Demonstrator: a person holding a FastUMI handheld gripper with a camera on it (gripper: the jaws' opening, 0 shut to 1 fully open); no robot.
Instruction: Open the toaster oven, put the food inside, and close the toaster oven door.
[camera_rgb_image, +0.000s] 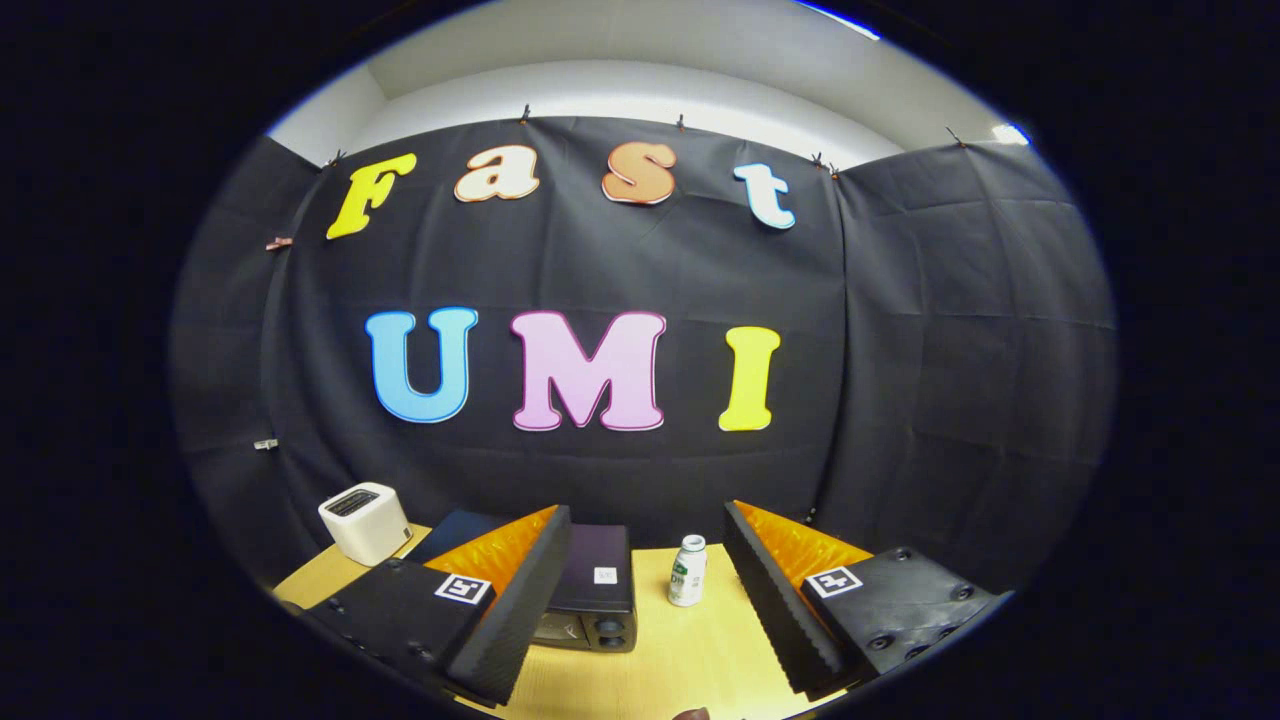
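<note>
The dark boxy toaster oven (592, 585) sits on the light wooden table (700, 650), partly behind one finger. A small white bottle (687, 570) stands beside it. The gripper (640, 620) is spread wide, holding nothing. A white toaster (364, 522) sits farther away.

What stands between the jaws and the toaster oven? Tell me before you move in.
Nothing visible does. The gripper is open above the wooden table, and the toaster oven sits just ahead, partly behind its left finger. The small white bottle stands apart, beside the oven. A white toaster sits farther off.
</note>
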